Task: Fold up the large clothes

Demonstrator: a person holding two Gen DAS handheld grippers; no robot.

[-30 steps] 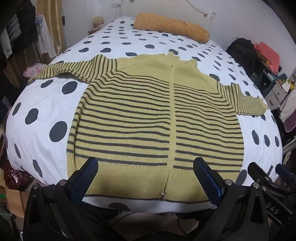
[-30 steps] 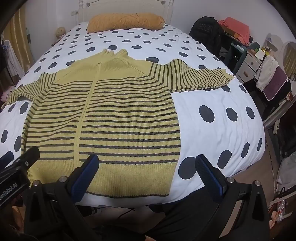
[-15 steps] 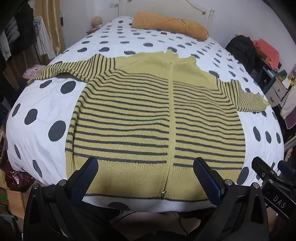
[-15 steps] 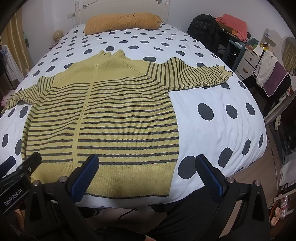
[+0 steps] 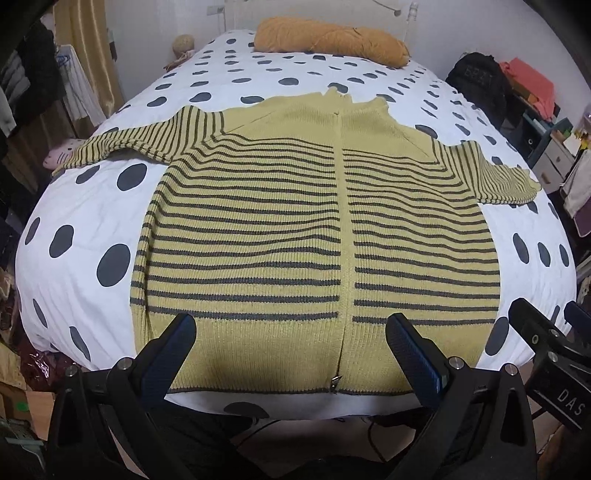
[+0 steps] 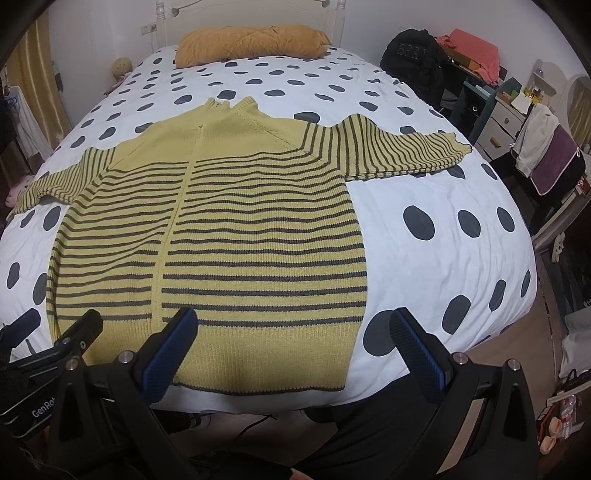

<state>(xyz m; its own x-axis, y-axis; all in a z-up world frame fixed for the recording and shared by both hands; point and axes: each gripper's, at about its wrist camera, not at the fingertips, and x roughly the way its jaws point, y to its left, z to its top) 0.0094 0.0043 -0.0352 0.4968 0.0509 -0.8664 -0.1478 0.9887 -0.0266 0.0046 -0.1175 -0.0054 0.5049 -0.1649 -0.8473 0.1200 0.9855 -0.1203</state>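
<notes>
A cluttered bedroom frames a bed [image 5: 85, 206] covered in a white duvet with dark grey polka dots, a mustard-orange pillow [image 5: 328, 38] lying across its head by the white headboard [image 6: 255, 14]. Spread flat, front up, over the near half of the bed is a yellow knit cardigan [image 5: 258, 236] with dark grey stripes, its zipper [image 5: 341, 236] closed down the middle and the pull resting at the hem near the bed's foot edge. Both striped sleeves stretch outward, the left sleeve [image 5: 125, 142] reaching toward the bed's left edge, the right sleeve [image 6: 399, 149] lying across the dotted cover toward the right side. The left gripper [image 5: 291, 354] hovers above the hem, jaws released and wide apart, holding nothing. The right gripper [image 6: 295, 349] hangs over the cardigan's lower right corner, one finger above the knit and the other above the bare duvet, jaws likewise spread and empty. A black backpack [image 6: 413, 59] sits at the right of the bed beside a desk piled with coral-coloured fabric [image 6: 476, 46], while yellow curtains [image 5: 88, 48] and hanging clothes line the left wall.
</notes>
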